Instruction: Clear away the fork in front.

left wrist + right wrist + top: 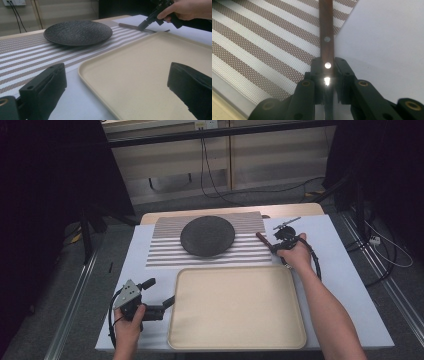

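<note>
Right gripper (327,82): jaws pinched on knife (326,30) at wooden, riveted handle, where handle meets blade. Knife's long axis is aligned with gripper's own, handle pointed away across corner of striped mat (262,50). Knife is located just beyond tray (237,307), at its far right corner, beside black plate (207,236). Left gripper (167,304): jaws spread, nothing held, set astride tray's near left edge. Right hand is judged nearer knife; tray lies toward person.

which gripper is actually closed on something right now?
The right gripper: its jaws clamp the wooden-handled knife at the placemat's edge. The left gripper is open, by the tray.
</note>
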`<state>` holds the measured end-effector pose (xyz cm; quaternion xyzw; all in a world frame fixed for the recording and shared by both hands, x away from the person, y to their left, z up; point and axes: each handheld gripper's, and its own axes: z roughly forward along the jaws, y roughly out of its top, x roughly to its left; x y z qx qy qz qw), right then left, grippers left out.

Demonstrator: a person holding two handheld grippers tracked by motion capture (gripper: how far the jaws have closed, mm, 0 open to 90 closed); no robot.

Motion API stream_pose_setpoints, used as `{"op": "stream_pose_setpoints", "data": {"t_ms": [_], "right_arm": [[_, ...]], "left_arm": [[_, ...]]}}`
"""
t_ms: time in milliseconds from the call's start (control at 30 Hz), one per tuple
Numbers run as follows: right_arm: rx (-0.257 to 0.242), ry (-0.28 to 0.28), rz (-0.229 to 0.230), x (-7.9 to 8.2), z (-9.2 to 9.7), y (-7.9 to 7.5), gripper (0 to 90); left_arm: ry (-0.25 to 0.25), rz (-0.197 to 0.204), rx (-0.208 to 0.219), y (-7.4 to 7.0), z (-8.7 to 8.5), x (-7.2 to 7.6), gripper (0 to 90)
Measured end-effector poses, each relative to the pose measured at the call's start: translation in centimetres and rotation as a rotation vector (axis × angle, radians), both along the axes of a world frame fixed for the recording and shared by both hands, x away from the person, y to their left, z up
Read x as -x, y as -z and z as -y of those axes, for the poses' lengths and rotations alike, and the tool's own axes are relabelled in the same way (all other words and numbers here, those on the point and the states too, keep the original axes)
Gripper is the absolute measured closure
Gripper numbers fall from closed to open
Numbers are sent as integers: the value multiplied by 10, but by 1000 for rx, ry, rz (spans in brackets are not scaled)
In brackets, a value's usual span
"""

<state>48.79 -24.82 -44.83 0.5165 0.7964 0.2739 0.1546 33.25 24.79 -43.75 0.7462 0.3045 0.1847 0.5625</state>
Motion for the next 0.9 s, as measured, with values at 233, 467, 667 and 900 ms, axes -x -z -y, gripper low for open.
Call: {"op": "stream_pose_setpoints", "data": {"t_ms": [233,467,667,900], "right_arm": [[-51,19,50,1,8,-11,787],[-98,32,102,3,16,-23,787],[-152,23,143,10,17,-36,786],[-255,-14,198,31,9,-46,786]], "left_arm": [[-1,-3,0,0,0,1,24],[1,-4,-5,1,0,1,24],[-1,-4,-1,0,0,1,24],[-4,-1,2,-1,-1,1,24]]}}
